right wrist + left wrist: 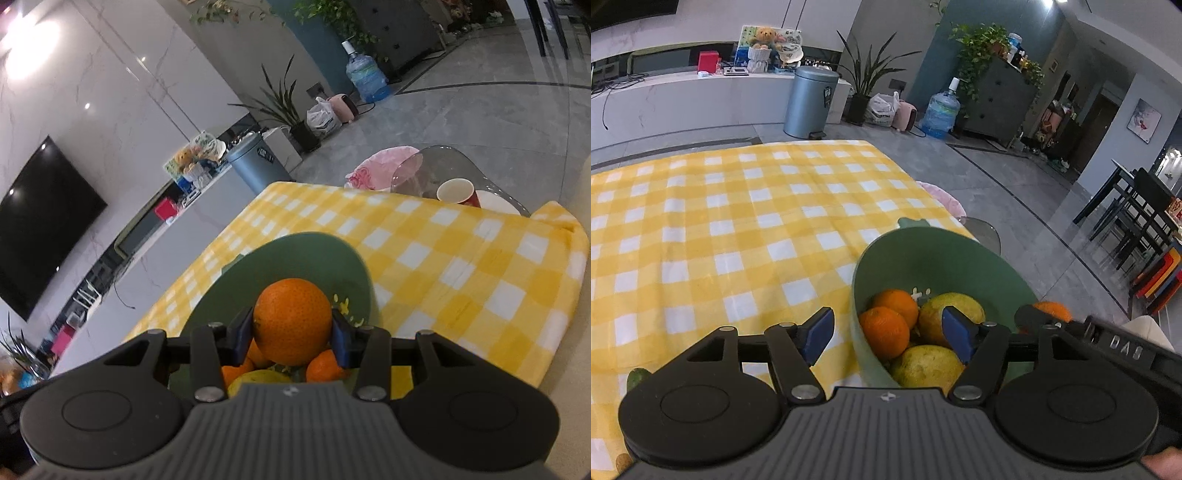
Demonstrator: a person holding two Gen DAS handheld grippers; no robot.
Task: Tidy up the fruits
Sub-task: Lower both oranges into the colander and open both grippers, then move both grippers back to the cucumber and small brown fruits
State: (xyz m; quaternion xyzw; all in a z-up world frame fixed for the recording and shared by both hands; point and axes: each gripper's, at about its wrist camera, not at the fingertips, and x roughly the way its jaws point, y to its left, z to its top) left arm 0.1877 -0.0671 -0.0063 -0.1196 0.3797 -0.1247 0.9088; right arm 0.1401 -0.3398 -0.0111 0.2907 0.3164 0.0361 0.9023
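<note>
A green bowl stands on the yellow checked tablecloth and holds oranges and yellow-green fruits. My left gripper is open, its jaws straddling the bowl's near rim, one blue pad outside and one inside over the fruit. My right gripper is shut on an orange and holds it above the bowl, over more oranges. It also shows in the left wrist view, at the bowl's right edge.
A green fruit lies on the cloth at the lower left. A paper cup and a white plate sit on a glass side table beyond the cloth. A bin stands on the floor behind.
</note>
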